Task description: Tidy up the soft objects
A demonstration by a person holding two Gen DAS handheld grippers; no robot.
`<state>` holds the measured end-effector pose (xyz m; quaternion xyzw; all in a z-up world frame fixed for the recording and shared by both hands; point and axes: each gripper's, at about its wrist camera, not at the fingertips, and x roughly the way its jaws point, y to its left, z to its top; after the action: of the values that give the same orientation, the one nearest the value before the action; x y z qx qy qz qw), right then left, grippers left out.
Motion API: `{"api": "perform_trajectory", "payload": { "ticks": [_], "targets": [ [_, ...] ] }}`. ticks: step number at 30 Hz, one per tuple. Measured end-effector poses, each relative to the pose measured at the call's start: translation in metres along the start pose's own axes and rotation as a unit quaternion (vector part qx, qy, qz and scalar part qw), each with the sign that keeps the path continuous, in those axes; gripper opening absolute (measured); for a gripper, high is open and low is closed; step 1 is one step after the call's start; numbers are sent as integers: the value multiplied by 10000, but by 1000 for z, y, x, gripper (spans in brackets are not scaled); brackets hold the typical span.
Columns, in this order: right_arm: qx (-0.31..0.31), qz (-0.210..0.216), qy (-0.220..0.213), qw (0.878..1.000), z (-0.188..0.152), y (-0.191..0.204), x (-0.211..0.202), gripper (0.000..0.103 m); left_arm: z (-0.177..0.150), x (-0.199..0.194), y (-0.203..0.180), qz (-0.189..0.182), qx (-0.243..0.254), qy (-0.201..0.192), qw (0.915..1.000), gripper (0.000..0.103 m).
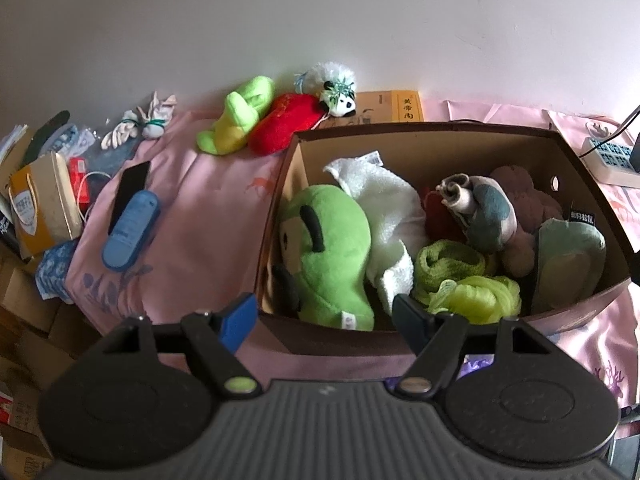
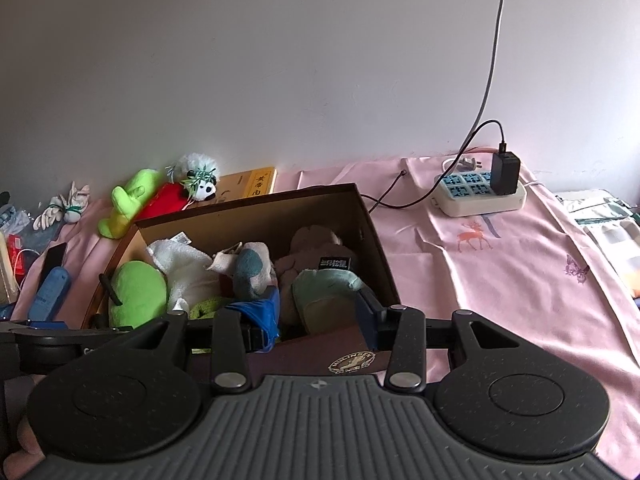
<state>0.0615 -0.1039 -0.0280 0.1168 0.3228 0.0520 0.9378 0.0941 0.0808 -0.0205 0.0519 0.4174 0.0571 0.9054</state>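
Three soft toys lie outside a nearly full cardboard box, with both tools empty.

Most soft items, such as the green plush and white towel, are already packed in the box on the pink-clothed worktop. The lime plush, red plush and panda toy rest by the wall, likely next. The left tool and right tool hover at the near rim, jaws spread, gripping nothing.
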Motion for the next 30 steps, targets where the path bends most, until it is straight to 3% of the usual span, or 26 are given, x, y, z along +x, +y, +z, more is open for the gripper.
{"api": "perform_trajectory", "payload": {
  "ticks": [21,30],
  "targets": [
    [241,-272,-75,9993,0,-11,0,26,-1,-4,-1,-64,-67,-18,10000,75],
    [112,-263,80,9996,0,-8,4,27,-3,-4,2,-92,-132,30,9999,75]
  ]
}}
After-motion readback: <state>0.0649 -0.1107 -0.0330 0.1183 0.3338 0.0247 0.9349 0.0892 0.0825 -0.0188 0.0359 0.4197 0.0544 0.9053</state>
